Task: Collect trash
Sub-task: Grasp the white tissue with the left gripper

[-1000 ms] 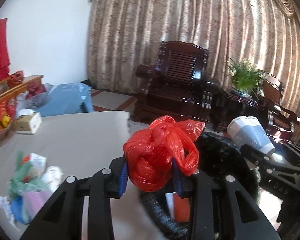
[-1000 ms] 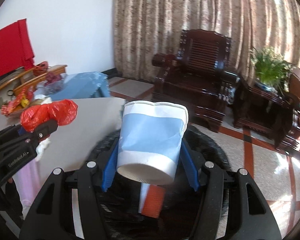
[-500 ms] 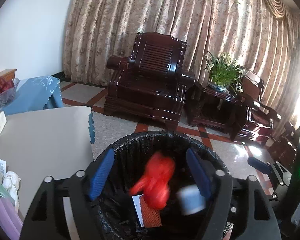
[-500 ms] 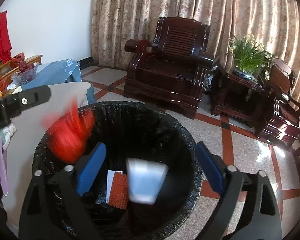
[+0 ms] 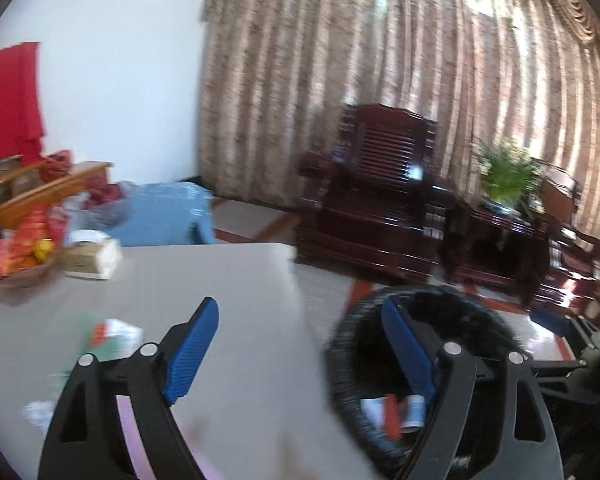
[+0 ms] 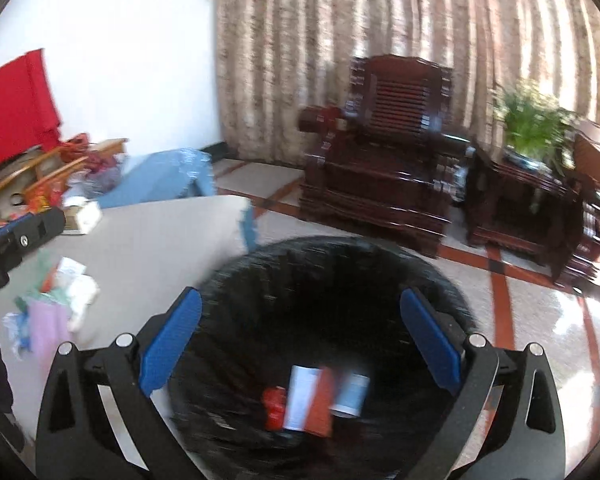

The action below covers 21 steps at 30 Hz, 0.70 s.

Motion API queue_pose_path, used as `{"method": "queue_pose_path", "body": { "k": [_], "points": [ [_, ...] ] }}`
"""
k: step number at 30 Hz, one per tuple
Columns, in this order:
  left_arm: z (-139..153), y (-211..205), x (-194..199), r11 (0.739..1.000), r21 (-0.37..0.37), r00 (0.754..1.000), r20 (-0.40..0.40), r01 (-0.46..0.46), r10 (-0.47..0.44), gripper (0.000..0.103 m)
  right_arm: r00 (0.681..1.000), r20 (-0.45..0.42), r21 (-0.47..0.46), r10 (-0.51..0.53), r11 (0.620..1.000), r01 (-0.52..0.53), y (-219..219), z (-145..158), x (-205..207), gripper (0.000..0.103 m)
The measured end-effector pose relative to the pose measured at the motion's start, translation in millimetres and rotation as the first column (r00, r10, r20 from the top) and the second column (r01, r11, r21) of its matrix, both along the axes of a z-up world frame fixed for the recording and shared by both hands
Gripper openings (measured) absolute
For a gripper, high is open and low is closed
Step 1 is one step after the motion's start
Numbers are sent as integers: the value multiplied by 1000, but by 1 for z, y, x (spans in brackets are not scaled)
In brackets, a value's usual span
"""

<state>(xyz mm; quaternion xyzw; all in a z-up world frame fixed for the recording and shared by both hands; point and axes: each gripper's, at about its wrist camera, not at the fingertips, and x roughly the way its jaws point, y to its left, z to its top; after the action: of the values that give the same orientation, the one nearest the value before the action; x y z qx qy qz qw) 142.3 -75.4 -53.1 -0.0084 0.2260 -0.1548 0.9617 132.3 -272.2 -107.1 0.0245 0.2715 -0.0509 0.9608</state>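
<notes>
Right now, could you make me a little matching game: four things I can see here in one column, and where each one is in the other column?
Things:
1. blue and white paper cup
2. pale tissue box
3. leafy green potted plant
4. heap of pastel plastic wrappers

Places:
A. on the dark wooden side stand
B. at the bottom of the black-lined round bin
C. near edge of the beige table
D. far end of the table, beside the snack basket

Pairs: 1-B, 2-D, 3-A, 4-C

Both wrist views overlook the bin (image 6: pixel 319 320) and table (image 5: pixel 220 280)
</notes>
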Motion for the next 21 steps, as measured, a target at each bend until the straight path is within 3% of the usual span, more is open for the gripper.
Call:
{"method": "queue_pose_path", "body": {
  "k": [8, 14, 21],
  "points": [
    [-11, 94, -20, 976, 50, 977, 11, -214, 214, 82, 984, 17, 6, 179, 984, -179, 86, 8, 20, 97],
    [-35, 162, -30, 926, 97, 929, -9, -366, 369, 82, 962, 23, 15, 272, 962, -272, 140, -1, 31, 97],
    [-71, 208, -29, 883, 112, 881, -84, -457, 466, 82, 942, -12, 5, 335, 942, -335, 187, -16, 42, 97]
  ]
}}
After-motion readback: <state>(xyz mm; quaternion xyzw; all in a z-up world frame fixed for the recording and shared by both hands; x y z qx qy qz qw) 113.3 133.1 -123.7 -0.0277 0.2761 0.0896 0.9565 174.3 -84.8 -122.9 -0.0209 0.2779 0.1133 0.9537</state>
